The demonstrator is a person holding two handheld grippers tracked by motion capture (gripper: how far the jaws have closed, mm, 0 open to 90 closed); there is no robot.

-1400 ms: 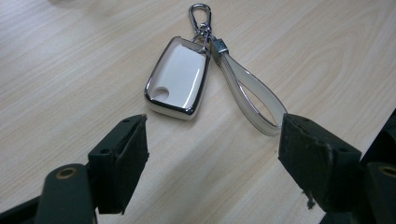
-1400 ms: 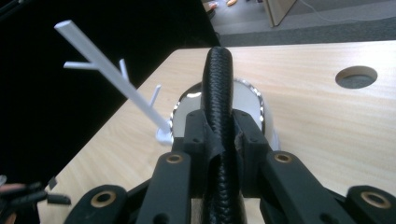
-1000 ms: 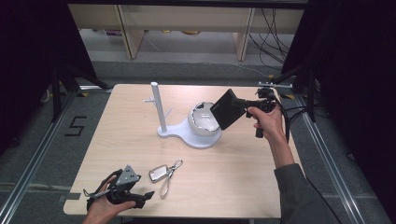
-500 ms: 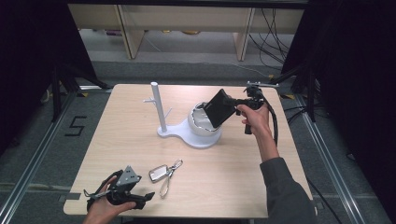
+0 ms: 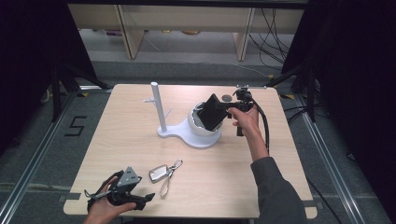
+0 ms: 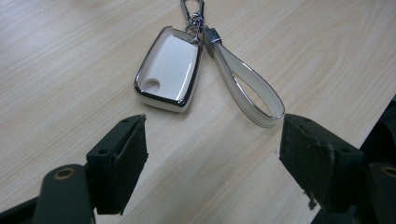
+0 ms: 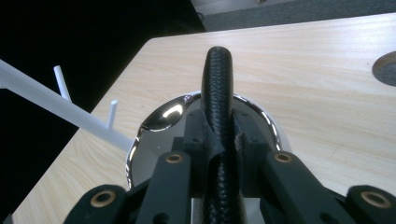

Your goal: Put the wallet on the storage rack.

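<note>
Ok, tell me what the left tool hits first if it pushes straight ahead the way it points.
Probably the white key fob, lying on the table just ahead of the open left tool; its strap loop lies beside it.

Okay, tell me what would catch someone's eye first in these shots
The right gripper holds a flat black woven-leather wallet over the shiny bowl of a white stand with a pegged post, mid-table. Near the front edge, a chrome-and-white key fob with a looped strap lies before the open left gripper.

Lab w/ dark curtains [image 5: 28, 70], metal floor rails [image 5: 28, 161], loose cables [image 5: 273, 28]
</note>
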